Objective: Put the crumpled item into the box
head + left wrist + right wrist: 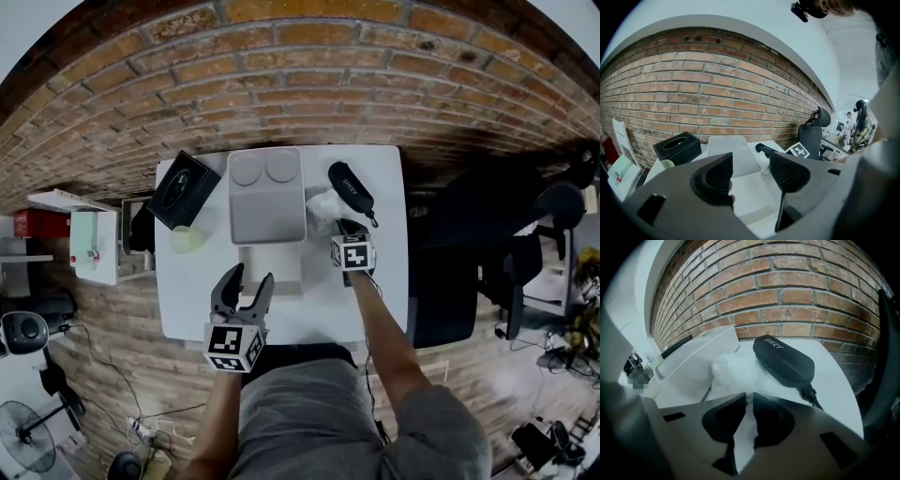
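Right tool (749, 398) clenched on the crumpled paper (733, 369), just right of the white box (271, 266) on the desk (187, 300). Left tool (751, 164) released, empty, near the box's front.

You have soft, wrinkled white paper (733, 371), a matt black case (783, 359), a smooth white plastic box (267, 206), a smooth tabletop (834, 385) and a rough brick wall (787, 291).
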A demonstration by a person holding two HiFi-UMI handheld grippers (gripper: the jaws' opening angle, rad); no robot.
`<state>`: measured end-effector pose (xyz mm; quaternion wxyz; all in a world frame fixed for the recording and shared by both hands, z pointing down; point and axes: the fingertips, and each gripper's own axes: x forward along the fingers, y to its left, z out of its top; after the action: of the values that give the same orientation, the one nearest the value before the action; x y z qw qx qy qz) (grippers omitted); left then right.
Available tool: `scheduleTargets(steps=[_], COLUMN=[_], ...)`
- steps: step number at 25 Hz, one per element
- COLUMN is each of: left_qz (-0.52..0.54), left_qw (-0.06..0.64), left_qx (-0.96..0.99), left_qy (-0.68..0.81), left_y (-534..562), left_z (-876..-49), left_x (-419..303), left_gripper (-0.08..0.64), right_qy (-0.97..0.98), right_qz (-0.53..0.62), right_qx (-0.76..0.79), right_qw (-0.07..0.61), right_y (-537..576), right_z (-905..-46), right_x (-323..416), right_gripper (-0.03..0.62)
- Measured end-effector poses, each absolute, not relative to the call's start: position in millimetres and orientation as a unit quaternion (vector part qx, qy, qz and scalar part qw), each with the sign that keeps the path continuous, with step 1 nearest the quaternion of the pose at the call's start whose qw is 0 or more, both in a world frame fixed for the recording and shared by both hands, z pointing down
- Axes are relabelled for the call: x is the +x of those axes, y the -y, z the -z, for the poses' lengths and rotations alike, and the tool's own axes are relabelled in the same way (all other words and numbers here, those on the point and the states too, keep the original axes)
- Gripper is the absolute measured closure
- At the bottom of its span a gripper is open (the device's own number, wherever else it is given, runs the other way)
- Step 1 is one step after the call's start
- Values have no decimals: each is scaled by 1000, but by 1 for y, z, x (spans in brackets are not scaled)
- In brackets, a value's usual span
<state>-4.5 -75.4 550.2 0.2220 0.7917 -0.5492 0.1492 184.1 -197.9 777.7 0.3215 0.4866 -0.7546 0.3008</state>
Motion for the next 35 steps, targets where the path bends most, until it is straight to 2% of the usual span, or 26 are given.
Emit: scheduleTargets(steps=[18,35], left_qz=[-145,-120], left_qw=[226,229], left_qx=[785,807], left_qy=[558,531], left_y=[66,56], left_z=[-550,-541], left_x=[-17,-43], left_gripper=[327,327], right_qy=[744,735], right_qz=[-304,-306], right_qx=[515,551], right_qw=[297,251], right_y=[182,133], right_z=[-755,-675], right_x=[196,182], right_gripper=[574,577])
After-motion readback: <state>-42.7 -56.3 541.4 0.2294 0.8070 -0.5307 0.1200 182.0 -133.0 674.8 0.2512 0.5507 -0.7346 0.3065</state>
